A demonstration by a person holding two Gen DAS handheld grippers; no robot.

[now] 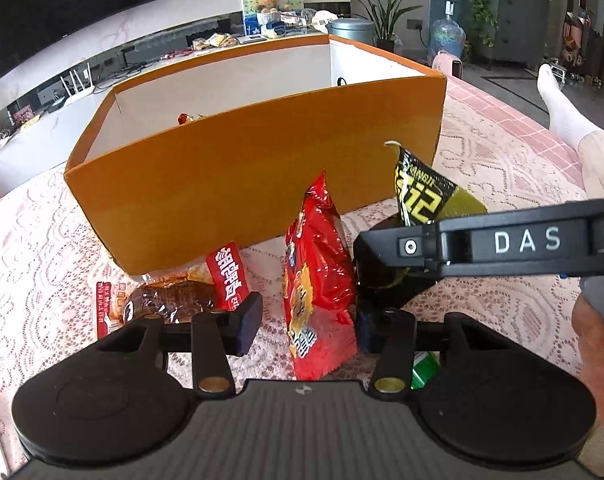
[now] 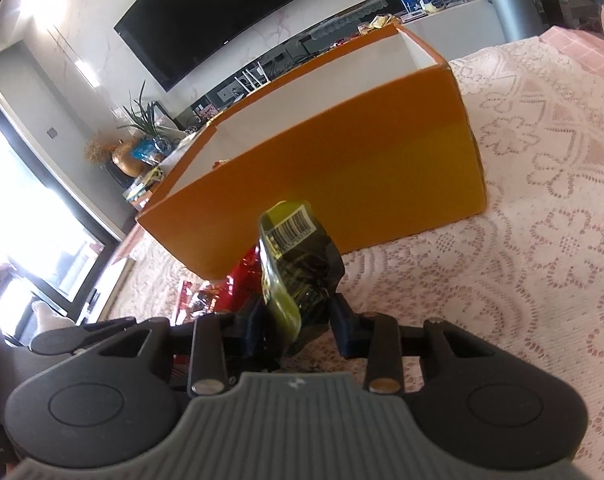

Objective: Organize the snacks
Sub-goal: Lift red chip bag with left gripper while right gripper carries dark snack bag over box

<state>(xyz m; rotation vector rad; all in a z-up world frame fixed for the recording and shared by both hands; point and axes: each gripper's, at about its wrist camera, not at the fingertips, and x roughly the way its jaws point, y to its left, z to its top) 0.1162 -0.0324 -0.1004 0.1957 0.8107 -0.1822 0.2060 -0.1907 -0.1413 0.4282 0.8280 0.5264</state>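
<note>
My view into the orange cardboard box (image 1: 257, 176) is mostly blocked by its near wall; only a scrap of red wrapper shows above the rim. It sits on the pink lace-covered table (image 1: 502, 184). My left gripper (image 1: 302, 322) stands with its fingers apart around the upright red snack bag (image 1: 318, 276), whose lower print I can't read. Left of it lies a clear pack of brown snack (image 1: 169, 300) with a red label in Chinese characters, partly hidden by my finger. My right gripper (image 2: 297, 318) is clamped on the black-and-yellow snack packet (image 2: 297, 272), barcode facing me; from the left wrist, "DAS" reads on that gripper's arm.
</note>
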